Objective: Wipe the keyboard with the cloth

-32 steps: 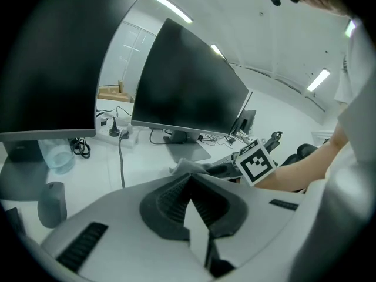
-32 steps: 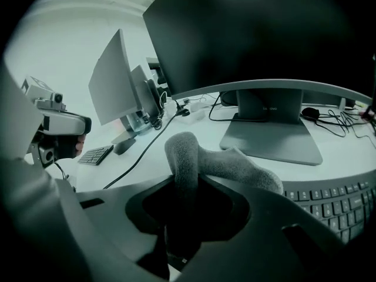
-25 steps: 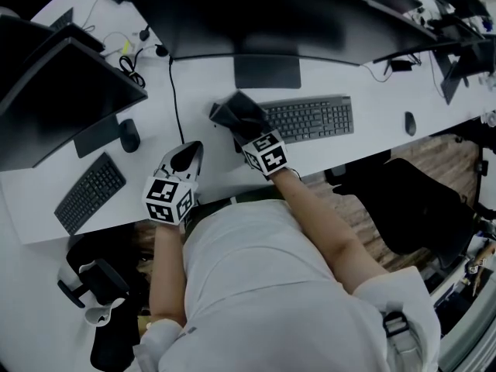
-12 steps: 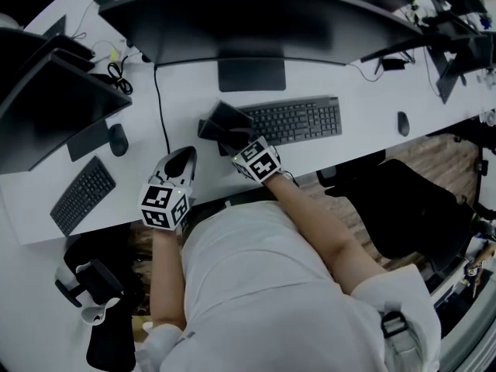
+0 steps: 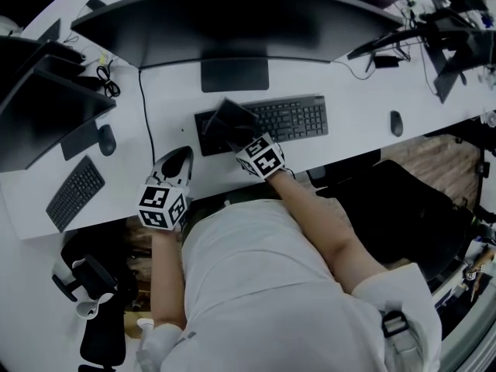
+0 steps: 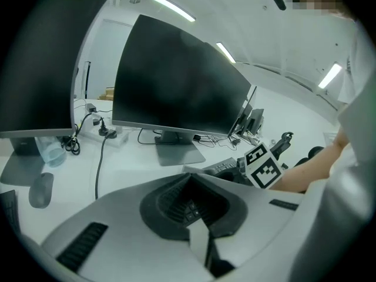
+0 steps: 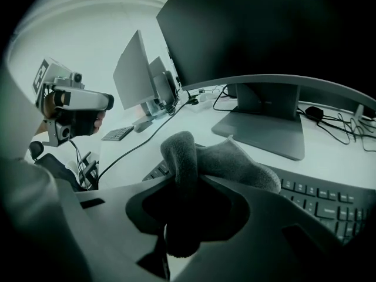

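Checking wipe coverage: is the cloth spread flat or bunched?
Bunched: the cloth rises in thick folds from the right gripper, over the keyboard.

The person wears a white, short-sleeved shirt. Ahead of the shirt, the left gripper and right gripper are pale grey moulded shells, each bearing a cube of black-and-white square markers.

The head view looks steeply down from above the desk's near edge, while both gripper views sit low near that edge, facing the curved monitor and keyboard that all three share.
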Tool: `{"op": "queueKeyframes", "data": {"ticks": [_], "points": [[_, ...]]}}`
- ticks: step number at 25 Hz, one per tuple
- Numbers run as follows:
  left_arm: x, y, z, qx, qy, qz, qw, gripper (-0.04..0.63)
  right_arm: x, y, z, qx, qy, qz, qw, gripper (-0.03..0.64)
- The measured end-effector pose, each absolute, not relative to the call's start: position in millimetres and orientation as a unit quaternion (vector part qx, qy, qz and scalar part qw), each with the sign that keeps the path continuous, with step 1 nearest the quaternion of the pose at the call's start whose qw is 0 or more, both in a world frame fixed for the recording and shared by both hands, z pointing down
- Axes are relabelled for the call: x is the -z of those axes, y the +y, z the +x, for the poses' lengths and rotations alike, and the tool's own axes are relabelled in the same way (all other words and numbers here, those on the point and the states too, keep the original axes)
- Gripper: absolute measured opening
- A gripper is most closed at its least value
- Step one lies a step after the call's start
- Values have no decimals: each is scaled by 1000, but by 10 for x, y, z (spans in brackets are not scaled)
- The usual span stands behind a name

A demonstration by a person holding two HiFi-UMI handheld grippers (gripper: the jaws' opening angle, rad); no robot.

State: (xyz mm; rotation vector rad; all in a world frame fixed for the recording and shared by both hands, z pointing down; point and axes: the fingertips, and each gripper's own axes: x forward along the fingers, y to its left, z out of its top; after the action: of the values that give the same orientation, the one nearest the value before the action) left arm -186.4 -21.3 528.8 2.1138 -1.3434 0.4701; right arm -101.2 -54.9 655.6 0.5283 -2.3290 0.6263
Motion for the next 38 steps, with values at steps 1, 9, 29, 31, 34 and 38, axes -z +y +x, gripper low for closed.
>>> {"op": "queueKeyframes", "data": {"ticks": [1,9,29,31,34,38], "points": [[-5287,-222,-1808,-177,-505,793,292,2,-6555,-570,-939,-240,-890,203,329,99],[-5310,-283,-1383,-184,-503,792,294,2,-6563,-728,-409,-251,-887,216,321,98],[-5371,-413,-621,-204,-478,803,293,2,-6608,-1118,847,-276,-863,291,307,97],[-5376,-407,-565,-205,-476,803,293,2,-6607,-1153,955,-276,-861,298,307,97],[-5381,-396,-492,-208,-474,803,294,2,-6604,-1203,1112,-277,-858,308,305,97],[-5393,-393,-390,-210,-474,802,295,2,-6597,-1292,1328,-278,-854,322,300,97]]}}
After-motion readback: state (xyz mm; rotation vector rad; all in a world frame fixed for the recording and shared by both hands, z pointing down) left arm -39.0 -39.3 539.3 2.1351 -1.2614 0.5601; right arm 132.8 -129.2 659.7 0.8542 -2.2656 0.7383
